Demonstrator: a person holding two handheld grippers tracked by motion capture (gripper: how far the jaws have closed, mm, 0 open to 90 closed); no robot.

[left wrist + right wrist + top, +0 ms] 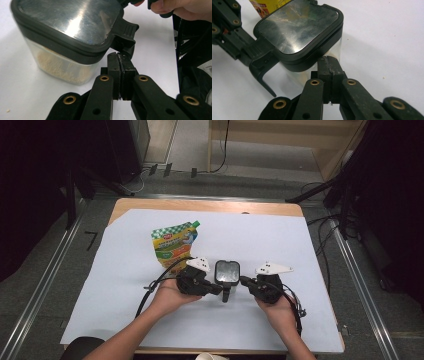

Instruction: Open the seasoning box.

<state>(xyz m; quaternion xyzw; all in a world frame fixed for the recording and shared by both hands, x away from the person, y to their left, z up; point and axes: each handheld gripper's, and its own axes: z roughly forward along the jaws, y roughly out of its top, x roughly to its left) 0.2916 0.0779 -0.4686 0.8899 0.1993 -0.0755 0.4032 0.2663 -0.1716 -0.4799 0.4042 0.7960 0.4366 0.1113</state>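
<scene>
Container [227, 271] with black-rimmed mirror-like lid stands mid-table on the white sheet [280, 240], between the two grippers. High view: left gripper [214, 288] comes in from the container's left, right gripper [243, 280] from its right, each held in a hand. A black latch handle [226, 294] points from the lid toward the person. A yellow-green food pouch [173, 244] lies behind and left of the container, near but apart from it. The wooden table [210, 205] edge shows past the sheet's far side.

Left gripper view: jaws are pressed together, pads [114, 65] meeting with nothing visible between them. Their tips sit right under the latch handle [124, 33], touching or nearly so; cannot tell which. The container [62, 66] has clear walls and holds a pale granular fill low inside. The other hand [180, 8] shows at upper right.

Right gripper view: jaws are together as well, nothing clamped, tips just at the lid rim [312, 60] by the clear wall. The latch handle [263, 66] hangs off the lid's left side, hooked downward, with the left gripper [229, 37] behind it. The pouch [268, 6] corner shows at the top.
</scene>
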